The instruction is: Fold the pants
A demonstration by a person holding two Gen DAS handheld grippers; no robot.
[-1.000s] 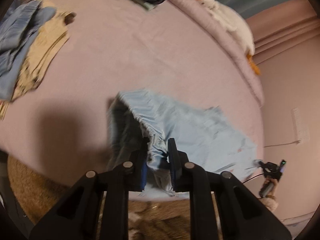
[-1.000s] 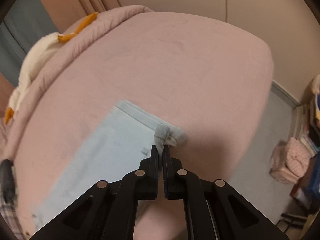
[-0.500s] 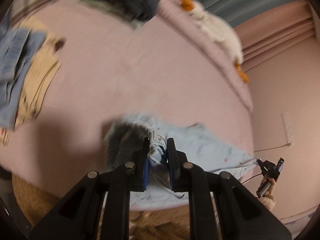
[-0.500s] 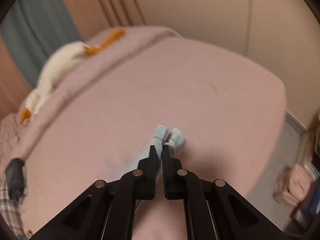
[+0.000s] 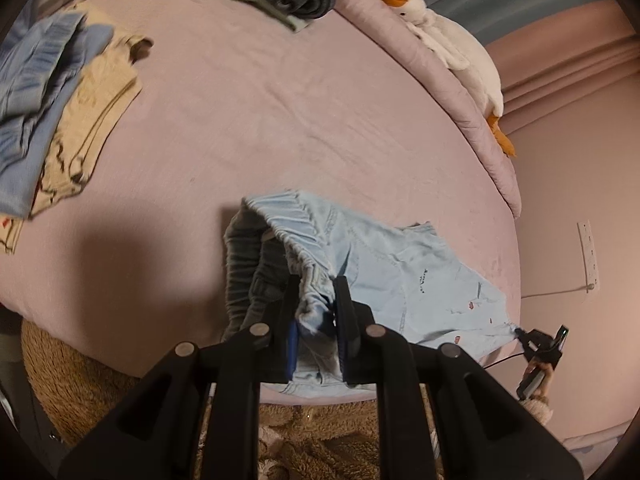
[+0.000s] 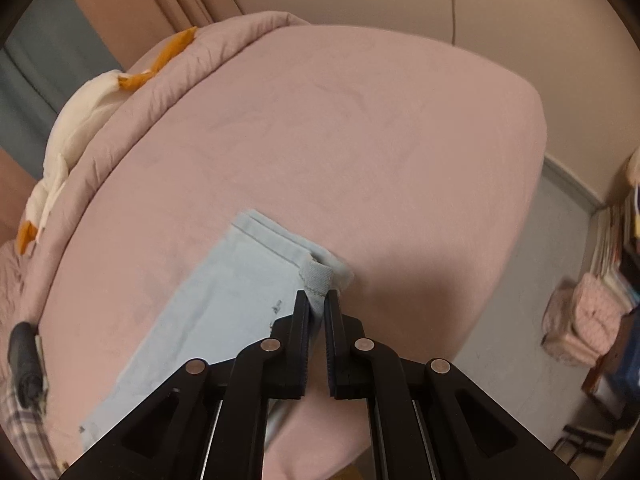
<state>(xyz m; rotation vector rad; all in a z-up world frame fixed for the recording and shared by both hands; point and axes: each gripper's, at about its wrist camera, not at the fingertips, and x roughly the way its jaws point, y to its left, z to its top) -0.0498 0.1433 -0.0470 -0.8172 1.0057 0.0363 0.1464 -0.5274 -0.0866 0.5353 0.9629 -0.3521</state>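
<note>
Two tools are pinching my pale blue pants on the pink bed, left tool gripping the waistband, right tool clamping the hems, stretching them flat; next I'm probably carrying hems toward nine o'clock.

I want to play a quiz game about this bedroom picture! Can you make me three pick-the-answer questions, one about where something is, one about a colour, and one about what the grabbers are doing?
1. Where is the toy goose?
A) floor B) rolled quilt at the bed's edge C) clothes pile

2. What colour are the pants?
A) light blue B) red C) black

3. The right gripper is:
A) wide open B) shut on the hem C) empty

Answers: B, it lies along the quilt; A, pale denim; B, hem fabric sits pinched between its jaws.
</note>
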